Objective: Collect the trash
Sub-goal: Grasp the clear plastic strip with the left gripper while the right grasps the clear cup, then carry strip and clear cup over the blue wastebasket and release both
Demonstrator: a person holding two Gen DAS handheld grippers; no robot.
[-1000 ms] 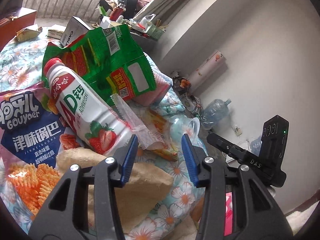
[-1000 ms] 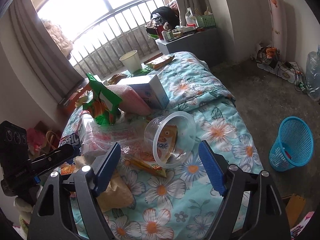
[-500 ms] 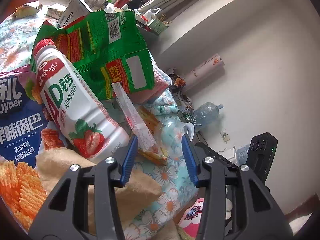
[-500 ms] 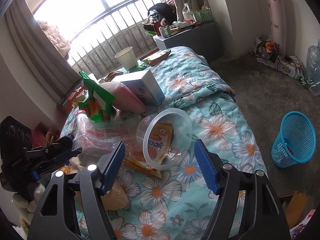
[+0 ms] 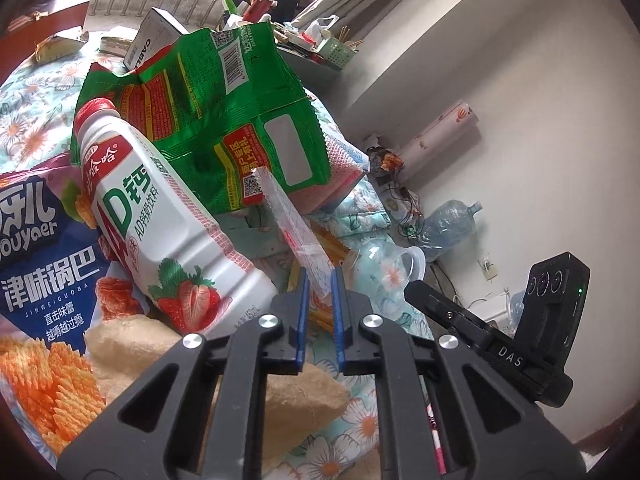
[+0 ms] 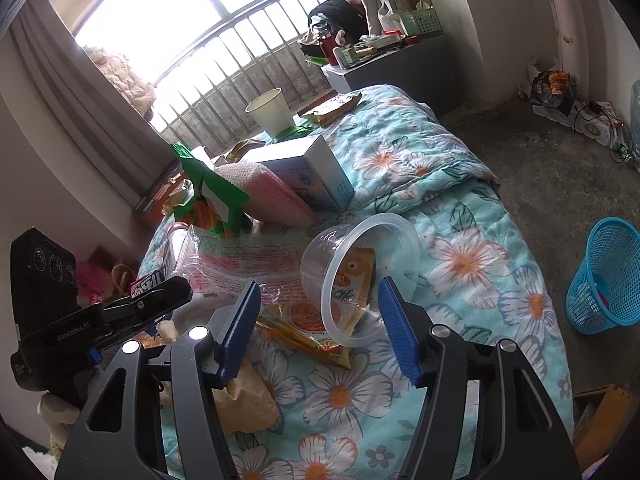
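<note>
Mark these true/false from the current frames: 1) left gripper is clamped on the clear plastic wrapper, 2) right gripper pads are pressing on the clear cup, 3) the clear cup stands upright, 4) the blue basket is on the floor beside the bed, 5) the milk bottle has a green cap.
1) True. The left gripper has just closed on the clear plastic wrapper; its lower end sits between the pads.
2) False. The right gripper has been closing, but its pads flank the clear cup without touching it.
3) False. The cup lies on its side, mouth toward the camera, on an orange snack packet.
4) True. The blue basket stands on the floor, off the bed.
5) False. The milk bottle has a red cap.
</note>
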